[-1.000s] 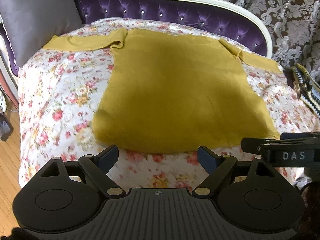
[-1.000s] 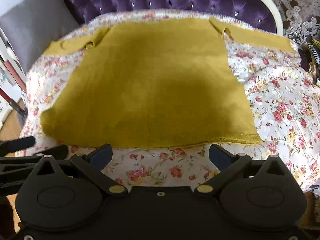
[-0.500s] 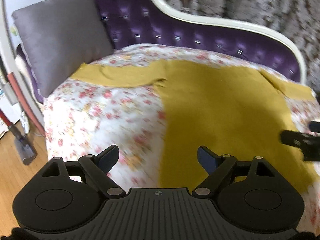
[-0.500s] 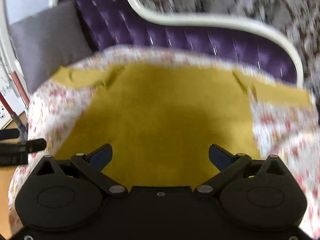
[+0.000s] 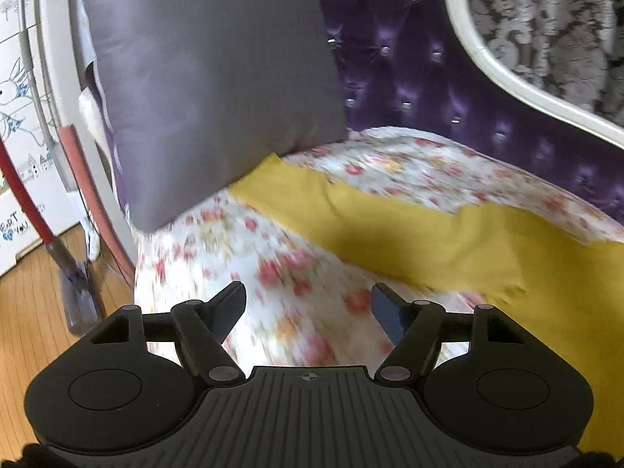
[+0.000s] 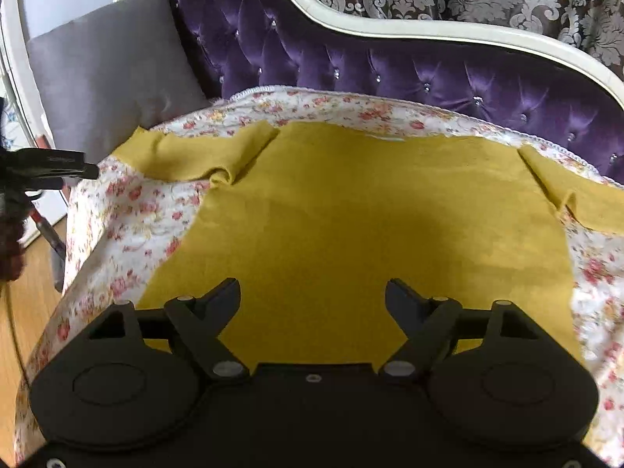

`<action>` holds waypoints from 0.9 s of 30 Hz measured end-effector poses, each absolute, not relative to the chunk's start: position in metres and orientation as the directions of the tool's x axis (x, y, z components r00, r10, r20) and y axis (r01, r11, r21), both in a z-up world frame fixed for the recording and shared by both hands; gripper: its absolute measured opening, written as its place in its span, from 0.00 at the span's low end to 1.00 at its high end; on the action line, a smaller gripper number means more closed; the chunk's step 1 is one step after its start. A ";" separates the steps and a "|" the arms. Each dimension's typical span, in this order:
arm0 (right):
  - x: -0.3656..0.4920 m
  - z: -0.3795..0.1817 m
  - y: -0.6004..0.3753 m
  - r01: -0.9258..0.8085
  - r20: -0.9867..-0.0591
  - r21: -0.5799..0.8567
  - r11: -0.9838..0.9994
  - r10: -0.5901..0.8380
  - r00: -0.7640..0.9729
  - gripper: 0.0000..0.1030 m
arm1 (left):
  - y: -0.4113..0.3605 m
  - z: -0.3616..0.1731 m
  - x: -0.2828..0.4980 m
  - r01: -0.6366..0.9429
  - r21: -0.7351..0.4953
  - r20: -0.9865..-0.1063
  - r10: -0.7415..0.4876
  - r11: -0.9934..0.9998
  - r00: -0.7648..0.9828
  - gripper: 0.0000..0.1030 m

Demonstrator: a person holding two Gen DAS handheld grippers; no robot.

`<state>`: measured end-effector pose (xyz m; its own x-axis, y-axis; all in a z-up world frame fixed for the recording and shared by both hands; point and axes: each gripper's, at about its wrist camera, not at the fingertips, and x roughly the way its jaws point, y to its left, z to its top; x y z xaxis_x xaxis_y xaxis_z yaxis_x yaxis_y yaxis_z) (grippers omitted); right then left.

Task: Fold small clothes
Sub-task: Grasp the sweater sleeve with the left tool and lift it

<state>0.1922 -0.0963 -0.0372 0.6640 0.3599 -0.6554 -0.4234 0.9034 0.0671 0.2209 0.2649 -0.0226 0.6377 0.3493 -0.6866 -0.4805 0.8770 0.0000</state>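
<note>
A mustard-yellow top (image 6: 370,214) lies flat on the floral bedspread (image 6: 128,210), both sleeves spread sideways. Its left sleeve (image 5: 351,218) runs from the grey cushion toward the body at the right of the left wrist view. My left gripper (image 5: 308,304) hovers over bare bedspread just short of that sleeve; its jaws are closing with nothing between them. My right gripper (image 6: 312,296) hangs over the lower middle of the top, jaws closing, no cloth pinched. The left gripper (image 6: 50,163) also shows at the left edge of the right wrist view.
A grey cushion (image 5: 202,78) leans at the sofa's left end against the purple tufted backrest (image 6: 390,62) with its white frame. Beyond the left edge lie a wooden floor (image 5: 35,312), a red-handled tool (image 5: 27,202) and a white box.
The left gripper has swung far left, from the hem to the left sleeve by the cushion. The right gripper moved forward over the top's body. Both pairs of jaws have narrowed.
</note>
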 end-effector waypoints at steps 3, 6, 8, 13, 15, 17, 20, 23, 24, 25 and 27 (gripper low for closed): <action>0.205 -0.040 -0.093 -0.429 -0.658 0.100 0.898 0.383 0.648 0.79 | 0.288 -0.034 0.250 -0.505 -0.004 -0.693 0.362 0.863 0.624 0.68; 0.217 -0.045 -0.088 -0.437 -0.669 0.128 0.890 0.403 0.625 0.80 | 0.308 -0.045 0.275 -0.530 -0.012 -0.700 0.371 0.848 0.610 0.68; 0.220 -0.046 -0.085 -0.445 -0.664 0.132 0.886 0.413 0.624 0.81 | 0.320 -0.055 0.292 -0.551 -0.004 -0.721 0.379 0.835 0.580 0.68; 0.222 -0.049 -0.077 -0.477 -0.659 0.115 0.872 0.426 0.620 0.83 | 0.344 -0.075 0.318 -0.606 -0.005 -0.749 0.399 0.795 0.530 0.68; 0.223 -0.050 -0.075 -0.487 -0.658 0.106 0.867 0.429 0.620 0.83 | 0.349 -0.078 0.325 -0.614 -0.028 -0.745 0.393 0.789 0.539 0.68; 0.224 -0.052 -0.074 -0.494 -0.657 0.103 0.863 0.432 0.618 0.83 | 0.350 -0.077 0.333 -0.609 -0.025 -0.742 0.393 0.793 0.543 0.66; 0.226 -0.053 -0.075 -0.498 -0.658 0.115 0.860 0.441 0.610 0.83 | 0.349 -0.075 0.347 -0.581 -0.030 -0.720 0.385 0.814 0.577 0.06; 0.225 -0.054 -0.079 -0.493 -0.654 0.125 0.861 0.446 0.611 0.83 | 0.335 -0.061 0.355 -0.560 -0.062 -0.723 0.350 0.826 0.596 0.06; 0.225 -0.054 -0.081 -0.492 -0.653 0.129 0.861 0.447 0.611 0.83 | 0.326 -0.053 0.357 -0.543 -0.058 -0.711 0.347 0.838 0.612 0.06; 0.224 -0.054 -0.083 -0.489 -0.653 0.135 0.862 0.448 0.610 0.83 | 0.311 -0.040 0.358 -0.517 -0.051 -0.694 0.342 0.855 0.634 0.06; 0.224 -0.055 -0.087 -0.484 -0.653 0.147 0.862 0.453 0.607 0.83 | 0.283 -0.018 0.359 -0.460 -0.052 -0.659 0.316 0.886 0.683 0.06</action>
<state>0.2240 -0.0870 -0.0547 0.6071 0.4527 -0.6531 -0.4844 0.8623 0.1474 0.3589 0.2829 -0.0180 0.6829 0.3160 -0.6587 -0.4601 0.8864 -0.0517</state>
